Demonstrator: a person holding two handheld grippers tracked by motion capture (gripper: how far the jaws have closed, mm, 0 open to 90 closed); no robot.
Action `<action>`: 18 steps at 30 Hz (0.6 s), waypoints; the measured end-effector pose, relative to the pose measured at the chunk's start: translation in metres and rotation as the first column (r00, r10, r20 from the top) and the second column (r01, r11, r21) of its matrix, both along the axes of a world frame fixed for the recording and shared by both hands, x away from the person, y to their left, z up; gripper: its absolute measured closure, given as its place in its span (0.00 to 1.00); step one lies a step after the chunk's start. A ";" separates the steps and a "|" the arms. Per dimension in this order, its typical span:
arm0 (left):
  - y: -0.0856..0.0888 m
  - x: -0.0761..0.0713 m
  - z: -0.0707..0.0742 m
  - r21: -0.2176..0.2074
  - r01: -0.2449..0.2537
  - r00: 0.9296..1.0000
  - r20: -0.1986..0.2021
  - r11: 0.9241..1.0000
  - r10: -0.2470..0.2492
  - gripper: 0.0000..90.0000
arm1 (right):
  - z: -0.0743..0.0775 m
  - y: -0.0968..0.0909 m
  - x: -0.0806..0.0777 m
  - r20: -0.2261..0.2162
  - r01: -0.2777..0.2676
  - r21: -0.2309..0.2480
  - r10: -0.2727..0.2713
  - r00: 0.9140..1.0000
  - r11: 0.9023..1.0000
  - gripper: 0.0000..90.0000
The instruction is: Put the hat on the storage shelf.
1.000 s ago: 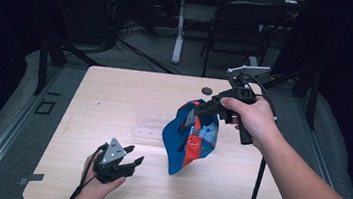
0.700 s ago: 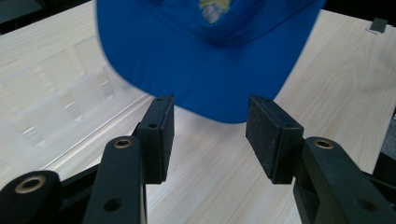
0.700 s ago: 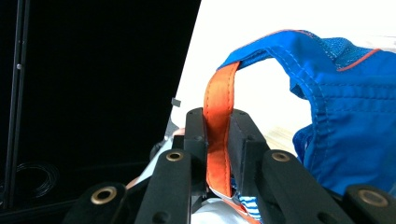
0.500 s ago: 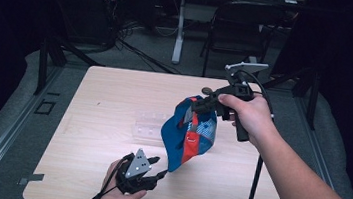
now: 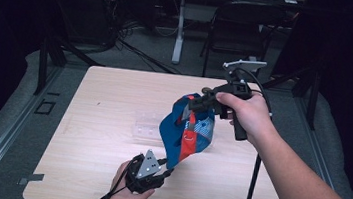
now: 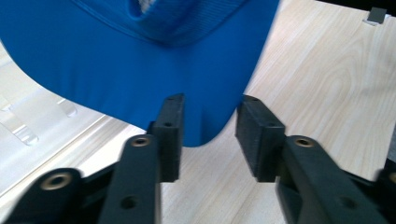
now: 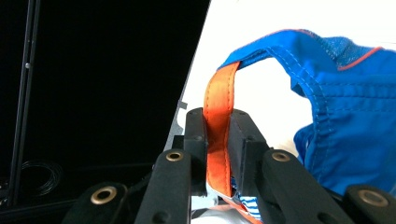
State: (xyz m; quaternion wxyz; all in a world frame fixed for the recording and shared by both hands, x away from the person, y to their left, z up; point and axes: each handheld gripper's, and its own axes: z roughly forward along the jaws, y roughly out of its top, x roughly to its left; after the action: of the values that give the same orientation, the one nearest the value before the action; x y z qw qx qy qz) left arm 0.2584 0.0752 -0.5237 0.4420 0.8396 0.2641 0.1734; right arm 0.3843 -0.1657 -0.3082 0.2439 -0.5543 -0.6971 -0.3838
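Pale woodgrain table (image 5: pixel 101 121), curved blue fabric cap (image 5: pixel 183 135), orange strap (image 7: pixel 218 121)

A clear plastic tray (image 5: pixel 153 127) lies flat near the middle of the light wooden surface (image 5: pixel 104 96), well apart from all four edges; in the left gripper view it (image 6: pixel 42 135) shows pale and see-through on the wood. A small dark round thing (image 5: pixel 207 90) sits close to the far edge, too small to identify. Beyond the far edge, on the grey floor (image 5: pixel 134 57), stand a white post on a foot (image 5: pixel 179 34) and a dark chair (image 5: pixel 237 33), with black cables (image 5: pixel 121 38) trailing over the floor near them.
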 end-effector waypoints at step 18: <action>0.017 -0.010 0.010 0.011 -0.014 0.999 0.049 1.000 0.013 0.97 | 0.005 -0.001 -0.004 0.011 0.002 0.002 -0.002 1.000 1.000 0.87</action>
State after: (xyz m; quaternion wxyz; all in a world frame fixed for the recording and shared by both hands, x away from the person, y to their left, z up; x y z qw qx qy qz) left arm 0.2483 0.0921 -0.5137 0.4425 0.8357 0.2581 0.1982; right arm 0.3799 -0.1667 -0.3031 0.2404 -0.5527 -0.6974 -0.3878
